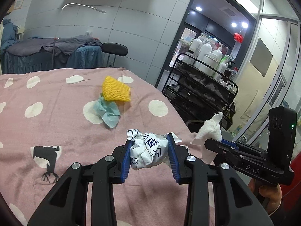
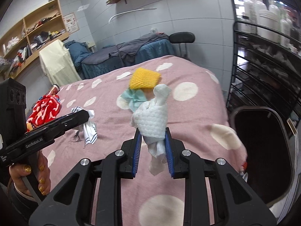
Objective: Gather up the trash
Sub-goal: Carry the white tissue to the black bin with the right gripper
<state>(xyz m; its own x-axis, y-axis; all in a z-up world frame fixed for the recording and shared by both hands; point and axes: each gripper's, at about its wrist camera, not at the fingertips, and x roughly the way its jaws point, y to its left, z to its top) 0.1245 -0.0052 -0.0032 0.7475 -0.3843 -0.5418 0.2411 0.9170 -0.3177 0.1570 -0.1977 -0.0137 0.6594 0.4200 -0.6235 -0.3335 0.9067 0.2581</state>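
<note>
- Four trash items counted: one crumpled printed wrapper [image 1: 148,151], one white tissue wad [image 2: 152,118], one yellow foam net [image 1: 115,91], one teal tissue [image 1: 109,113].
- Left gripper [image 1: 149,153] clamps the wrapper, lower centre of frame; right gripper [image 2: 152,150] clamps the tissue wad.
- Net and teal tissue touch, mid-frame, well beyond both grippers.
- Pink bedspread [image 1: 56,113] edge runs right; black bin [image 2: 263,150] just beside it, lower right.

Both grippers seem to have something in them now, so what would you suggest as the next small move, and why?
Probably swing the right gripper, shut on the white tissue, over the open dark bin beside the bed and release; the left gripper also holds a crumpled wrapper.
</note>
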